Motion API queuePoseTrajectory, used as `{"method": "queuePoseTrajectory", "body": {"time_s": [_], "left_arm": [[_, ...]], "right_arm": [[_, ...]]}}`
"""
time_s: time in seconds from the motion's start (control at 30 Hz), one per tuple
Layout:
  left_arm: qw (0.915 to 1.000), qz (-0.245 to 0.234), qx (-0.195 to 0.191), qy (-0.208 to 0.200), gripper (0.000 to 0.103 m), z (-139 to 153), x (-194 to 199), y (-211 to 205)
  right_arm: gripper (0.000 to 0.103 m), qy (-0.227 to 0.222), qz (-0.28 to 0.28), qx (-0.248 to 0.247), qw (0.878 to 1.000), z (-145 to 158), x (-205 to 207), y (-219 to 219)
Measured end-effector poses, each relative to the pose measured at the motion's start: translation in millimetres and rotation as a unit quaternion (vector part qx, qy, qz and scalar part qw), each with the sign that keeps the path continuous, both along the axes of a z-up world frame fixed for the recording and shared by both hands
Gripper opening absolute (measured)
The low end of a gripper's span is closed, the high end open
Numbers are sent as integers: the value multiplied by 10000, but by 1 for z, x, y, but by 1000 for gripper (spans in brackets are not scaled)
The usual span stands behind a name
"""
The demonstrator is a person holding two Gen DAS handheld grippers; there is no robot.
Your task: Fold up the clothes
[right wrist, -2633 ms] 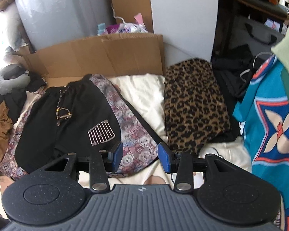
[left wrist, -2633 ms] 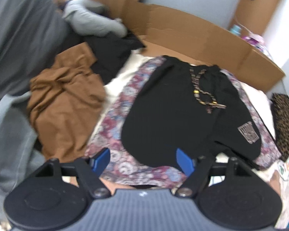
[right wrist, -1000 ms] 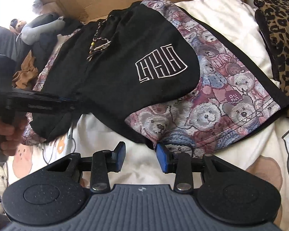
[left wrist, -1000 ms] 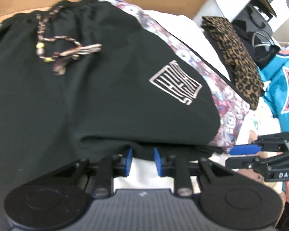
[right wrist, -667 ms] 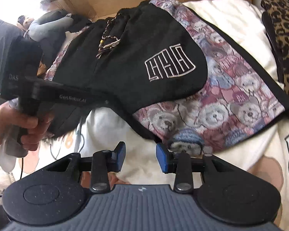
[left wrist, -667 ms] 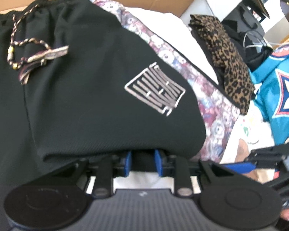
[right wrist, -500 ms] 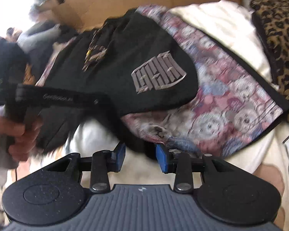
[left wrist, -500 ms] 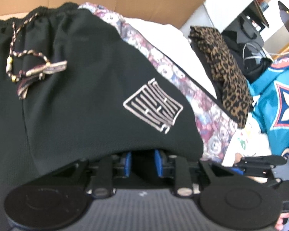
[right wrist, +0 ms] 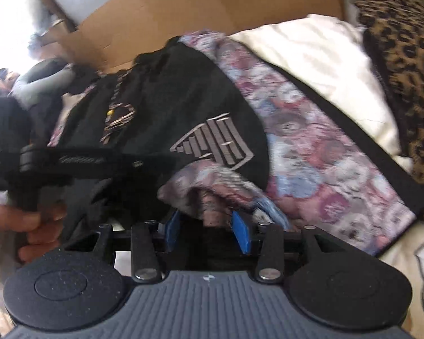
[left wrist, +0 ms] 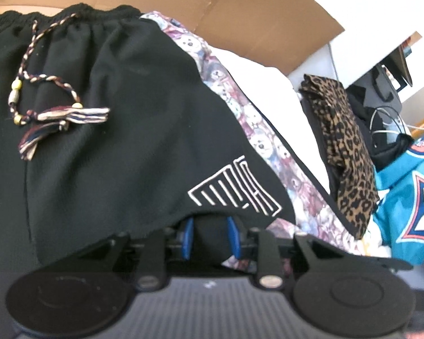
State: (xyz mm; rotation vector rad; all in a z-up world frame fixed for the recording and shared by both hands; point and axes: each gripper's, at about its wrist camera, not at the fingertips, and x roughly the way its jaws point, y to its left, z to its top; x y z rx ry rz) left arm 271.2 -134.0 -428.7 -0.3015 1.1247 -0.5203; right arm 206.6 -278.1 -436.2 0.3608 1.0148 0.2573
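While our left gripper (left wrist: pixel 209 236) and right gripper (right wrist: pixel 209 230), jaws opening around the black shorts (left wrist: pixel 121 118) hem low in frame, finish this fold, we judge smoothing comes next.

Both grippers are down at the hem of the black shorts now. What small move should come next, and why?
Probably close both on the hem. The left gripper has black shorts fabric between its opening jaws. The right gripper, also opening, has the bear-print side panel bunched between its jaws. Neither visibly pinches yet, so a firm grip must precede lifting.
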Motion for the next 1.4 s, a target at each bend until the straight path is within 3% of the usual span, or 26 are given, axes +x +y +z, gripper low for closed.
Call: {"method": "queuePoseTrajectory", "body": {"time_s": [0.2, 0.33, 0.5, 0.63, 0.87, 0.93, 1.0, 1.03, 1.2, 1.4], "left_arm": [[9999, -103, -69, 53, 29, -9, 10, -1], [9999, -150, -24, 0, 28, -10, 17, -3], [9995, 80, -300, 76, 27, -1, 16, 6], [9997, -14, -222, -41, 27, 10, 7, 11], [9992, 354, -196, 32, 27, 24, -24, 44], [9992, 370, -130, 94, 27, 23, -34, 52], [9990, 396, -65, 177, 27, 22, -42, 58], [9989, 412, -51, 240, 27, 20, -46, 61], [9980, 417, -156, 439, 28, 15, -61, 65], [9977, 201, -417, 492, 47, 24, -71, 61]], "right_arm": [[53, 91, 595, -421, 9973, 1, -10, 26], [53, -26, 387, -658, 9971, 15, -20, 23], [53, 200, 295, 386, 9986, 9, -9, 13], [53, 330, 213, -6, 9992, -9, 10, 24], [53, 411, 369, -340, 9979, -24, 22, 46], [47, 423, 392, -329, 9978, -26, 25, 49], [20, 461, 412, -309, 9976, -26, 25, 51], [16, 489, 422, -230, 9976, -25, 24, 50], [7, 400, 528, 97, 9978, -10, 11, 43], [7, 300, 1010, 56, 9944, 8, -10, 52]]}}
